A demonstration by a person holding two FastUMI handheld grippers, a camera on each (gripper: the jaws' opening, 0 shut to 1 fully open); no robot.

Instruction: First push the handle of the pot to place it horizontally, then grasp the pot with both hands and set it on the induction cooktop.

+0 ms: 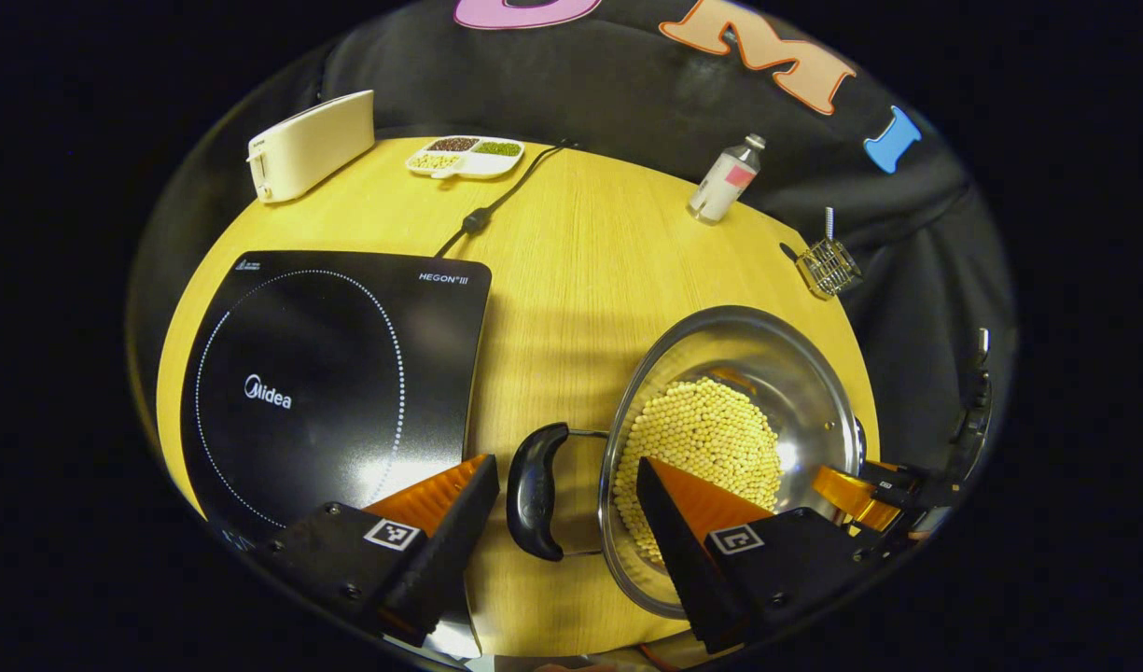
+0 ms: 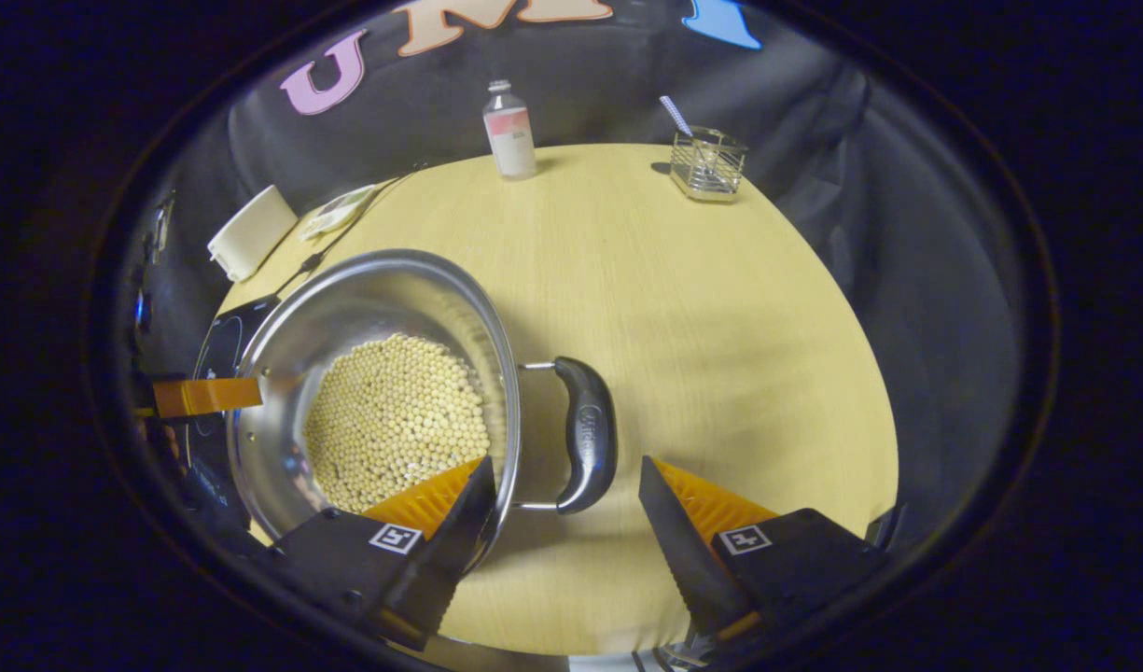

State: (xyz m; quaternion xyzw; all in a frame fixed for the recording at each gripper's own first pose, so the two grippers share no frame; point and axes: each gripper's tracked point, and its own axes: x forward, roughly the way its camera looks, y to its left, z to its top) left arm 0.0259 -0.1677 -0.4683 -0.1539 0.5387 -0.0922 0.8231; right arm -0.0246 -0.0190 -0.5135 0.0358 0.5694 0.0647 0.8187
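A steel pot (image 1: 753,329) holding pale beans (image 1: 703,431) stands on the wooden table, right of the black induction cooktop (image 1: 328,373). Its two black handles lie level, one on each side. My left gripper (image 1: 566,465) is open and straddles the pot's left handle (image 1: 534,490); one finger hangs over the cooktop's corner, the other over the beans. In the right gripper view, my right gripper (image 2: 566,467) is open around the pot's (image 2: 375,271) right handle (image 2: 585,434). Neither handle is pressed by the pads. The opposite gripper's orange finger shows past the pot in each view.
At the table's far edge stand a cream toaster (image 1: 310,145), a divided dish of grains (image 1: 466,157), a small bottle (image 1: 725,177) and a wire holder (image 1: 828,266). The cooktop's black cord (image 1: 501,201) runs back across the table.
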